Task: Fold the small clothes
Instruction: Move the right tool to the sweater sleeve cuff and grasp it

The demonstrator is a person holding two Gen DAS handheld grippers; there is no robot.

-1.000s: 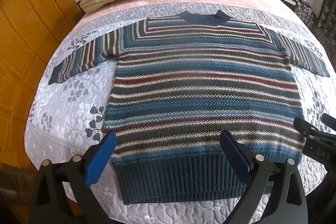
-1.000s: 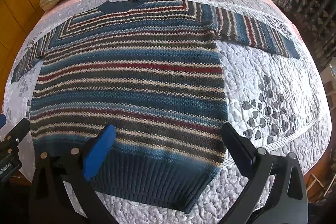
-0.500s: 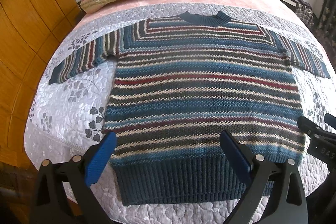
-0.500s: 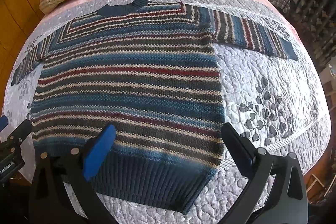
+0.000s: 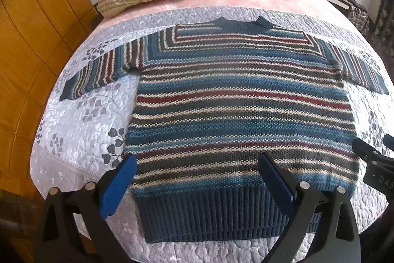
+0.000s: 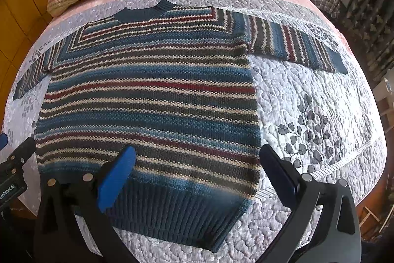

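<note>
Plainly, striped sweater flat on quilt; both grippers' fingers spread.

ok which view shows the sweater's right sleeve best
The right wrist view: the sweater's right sleeve lies fully visible there, spread flat on the quilt out to its dark cuff. The left wrist view shows that sleeve squeezed against the frame's right edge.

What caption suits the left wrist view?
Open left gripper above the ribbed hem of a striped knitted sweater spread flat on a quilted grey bedspread.
</note>
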